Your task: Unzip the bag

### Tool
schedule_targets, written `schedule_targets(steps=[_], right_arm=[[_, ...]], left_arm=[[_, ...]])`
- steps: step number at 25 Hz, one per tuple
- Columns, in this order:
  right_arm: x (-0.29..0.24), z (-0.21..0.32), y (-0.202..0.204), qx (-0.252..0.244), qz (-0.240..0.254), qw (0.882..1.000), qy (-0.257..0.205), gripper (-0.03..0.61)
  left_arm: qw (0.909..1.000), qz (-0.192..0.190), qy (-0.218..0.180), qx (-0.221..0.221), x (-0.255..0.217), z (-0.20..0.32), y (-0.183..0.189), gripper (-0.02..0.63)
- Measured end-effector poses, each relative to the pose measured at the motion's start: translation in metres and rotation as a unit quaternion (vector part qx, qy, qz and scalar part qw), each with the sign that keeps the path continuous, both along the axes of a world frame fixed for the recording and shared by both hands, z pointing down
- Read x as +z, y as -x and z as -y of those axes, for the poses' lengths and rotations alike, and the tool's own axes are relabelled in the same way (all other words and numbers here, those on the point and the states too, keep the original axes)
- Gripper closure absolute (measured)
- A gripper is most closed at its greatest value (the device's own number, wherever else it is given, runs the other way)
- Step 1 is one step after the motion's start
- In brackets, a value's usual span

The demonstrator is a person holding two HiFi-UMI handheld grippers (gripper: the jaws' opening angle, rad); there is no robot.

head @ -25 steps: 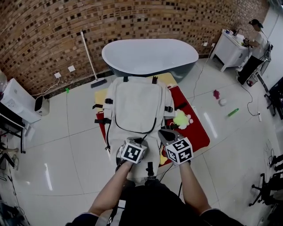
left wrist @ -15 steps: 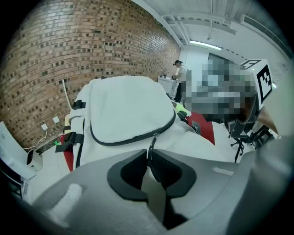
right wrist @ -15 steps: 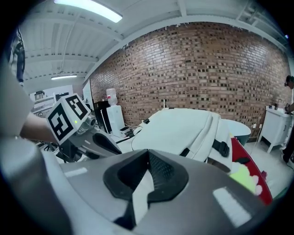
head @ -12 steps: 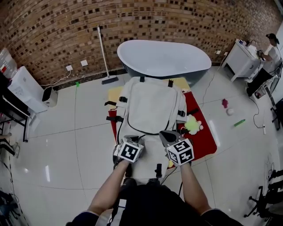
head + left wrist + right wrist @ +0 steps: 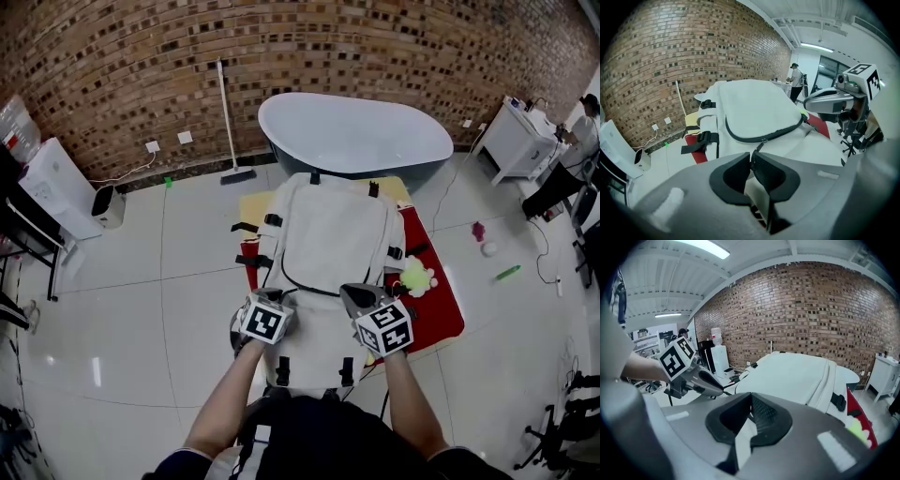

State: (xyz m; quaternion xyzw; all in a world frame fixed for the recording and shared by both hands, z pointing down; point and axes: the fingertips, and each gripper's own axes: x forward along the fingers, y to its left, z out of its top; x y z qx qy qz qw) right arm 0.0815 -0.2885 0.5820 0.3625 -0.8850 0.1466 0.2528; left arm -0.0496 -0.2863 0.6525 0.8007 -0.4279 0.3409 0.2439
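Standing back of everything is a brick wall (image 5: 141,56) across the top of the frame, with pale glossy floor tiles (image 5: 141,309) spreading out below it. Against the wall, upper centre, sits a white oval bathtub (image 5: 356,131) with a dark outer shell. A long-handled broom (image 5: 228,112) leans on the bricks just left of it.

In front of the tub, right in the middle of the frame, the bag (image 5: 328,234) lies flat. It is a big off-white backpack with black straps and buckles down its sides. A dark zipper track (image 5: 740,138) curves around its front panel and looks closed along the part I can see. Under the bag are a red mat (image 5: 441,300), showing mostly at its right, and a yellow one (image 5: 251,202) peeking out at its upper left.

Both hand-held tools sit at the bag's near end, lower centre. The left gripper (image 5: 751,157) has its jaws pressed together on the dark zipper pull (image 5: 758,146), which hangs from the bottom of the curved track. The right gripper (image 5: 751,398) is just beside it over the pale fabric, its jaws closed against each other. I can't tell whether any cloth is caught between them.

A small yellow-green plush toy (image 5: 417,276) rests on the red mat, at the bag's right edge.
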Motion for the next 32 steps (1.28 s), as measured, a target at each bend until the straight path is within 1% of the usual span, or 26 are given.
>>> schedule_targets(steps=[2, 7, 11, 16, 21, 25, 27, 30, 32], right_arm=[[-0.001, 0.001, 0.002, 0.001, -0.002, 1.000, -0.001, 0.572], [0.000, -0.001, 0.007, 0.006, -0.006, 1.000, 0.000, 0.572], [-0.004, -0.002, 0.007, 0.014, -0.014, 1.000, -0.003, 0.572], [-0.010, 0.000, 0.007, 0.024, -0.024, 0.999, -0.007, 0.572], [-0.010, -0.001, 0.007, 0.035, -0.031, 0.999, -0.007, 0.572], [-0.008, -0.001, 0.011, 0.043, -0.035, 0.998, -0.008, 0.572], [-0.009, 0.000, 0.011, 0.046, -0.038, 0.998, -0.008, 0.572], [-0.013, 0.001, 0.010, 0.051, -0.041, 0.998, -0.008, 0.572], [-0.014, 0.001, 0.009, 0.054, -0.042, 0.998, -0.008, 0.572]], left_arm=[[1.0000, -0.002, -0.004, 0.002, 0.001, 0.005, 0.005, 0.578], [0.9998, 0.018, 0.002, -0.006, 0.008, 0.012, 0.030, 0.578], [0.9998, 0.020, -0.005, -0.001, 0.008, 0.022, 0.035, 0.577], [0.9997, 0.021, -0.012, -0.005, 0.011, 0.028, 0.045, 0.577], [0.9990, 0.021, -0.030, -0.025, 0.009, 0.037, 0.054, 0.577], [0.9987, 0.024, -0.039, -0.022, 0.011, 0.043, 0.059, 0.577], [0.9983, 0.026, -0.044, -0.028, 0.010, 0.048, 0.062, 0.577], [0.9974, 0.029, -0.057, -0.033, 0.005, 0.054, 0.066, 0.575], [0.9969, 0.034, -0.065, -0.029, 0.003, 0.059, 0.066, 0.577]])
